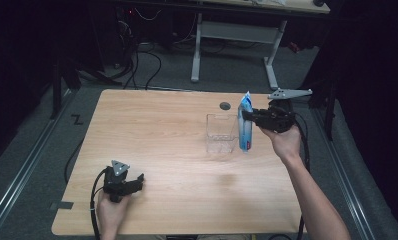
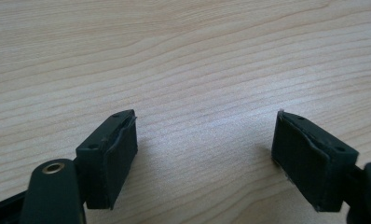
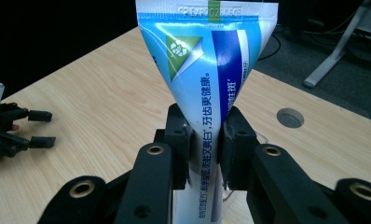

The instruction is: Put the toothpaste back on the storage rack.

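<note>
Toothpaste tube (image 1: 245,129), blue and white, is held upright over the right side of the wooden table (image 1: 152,130), crimped flat end up, just beside the right wall of a clear plastic box (image 1: 221,133); cannot tell if tube and box touch. Going left to right in the high view: left gripper (image 1: 139,181) sits low at the near-left part of the table, held by the person's left hand (image 1: 109,210), grey three-cornered plate on top, cable trailing off the near edge. Its jaws stand wide apart with nothing between them; the left gripper view shows only bare wood grain between the two black pads (image 2: 120,156). Middle of the table is bare wood. Next comes the clear box, standing on the table near a round cable hole (image 1: 225,106) at the far edge. Then the tube, then the right gripper (image 1: 246,116), held by the right hand (image 1: 286,141), forearm coming in from the bottom right. In the right gripper view the jaws are clamped on the tube (image 3: 207,84) about mid-length, pinching it narrow, printed text running along it. Left gripper (image 3: 39,128) shows far off at the left there. Beyond the table: grey floor, black cables, a white desk frame (image 1: 234,35).
</note>
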Motion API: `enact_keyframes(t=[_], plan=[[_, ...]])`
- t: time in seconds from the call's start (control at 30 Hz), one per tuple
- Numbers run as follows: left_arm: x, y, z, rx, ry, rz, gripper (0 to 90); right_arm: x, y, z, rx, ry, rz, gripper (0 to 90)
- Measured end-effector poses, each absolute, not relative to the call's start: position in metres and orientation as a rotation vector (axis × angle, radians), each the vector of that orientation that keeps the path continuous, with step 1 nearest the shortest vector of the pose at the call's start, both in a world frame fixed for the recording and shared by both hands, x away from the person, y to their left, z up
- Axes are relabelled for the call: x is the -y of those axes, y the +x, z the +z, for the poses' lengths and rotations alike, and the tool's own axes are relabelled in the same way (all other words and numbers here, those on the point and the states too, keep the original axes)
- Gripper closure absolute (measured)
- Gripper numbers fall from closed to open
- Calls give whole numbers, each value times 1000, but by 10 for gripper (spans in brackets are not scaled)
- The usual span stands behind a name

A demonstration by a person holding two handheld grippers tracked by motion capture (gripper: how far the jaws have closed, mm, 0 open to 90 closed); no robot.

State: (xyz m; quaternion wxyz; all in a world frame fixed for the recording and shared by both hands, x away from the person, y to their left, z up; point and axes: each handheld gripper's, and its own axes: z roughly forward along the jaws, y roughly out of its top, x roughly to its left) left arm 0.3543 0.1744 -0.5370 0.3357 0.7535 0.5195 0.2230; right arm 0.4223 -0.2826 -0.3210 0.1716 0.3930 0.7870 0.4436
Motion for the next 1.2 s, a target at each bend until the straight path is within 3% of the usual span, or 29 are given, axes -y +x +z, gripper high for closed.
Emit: enact_keyframes(t=[0.8,1.2], plan=[[-174,354,-537,-1353,1966,582,225,252,452,-310,-2185,1088,1319,759],[-174,354,-537,-1352,1966,582,225,247,467,-320,-2127,1145,1315,757]])
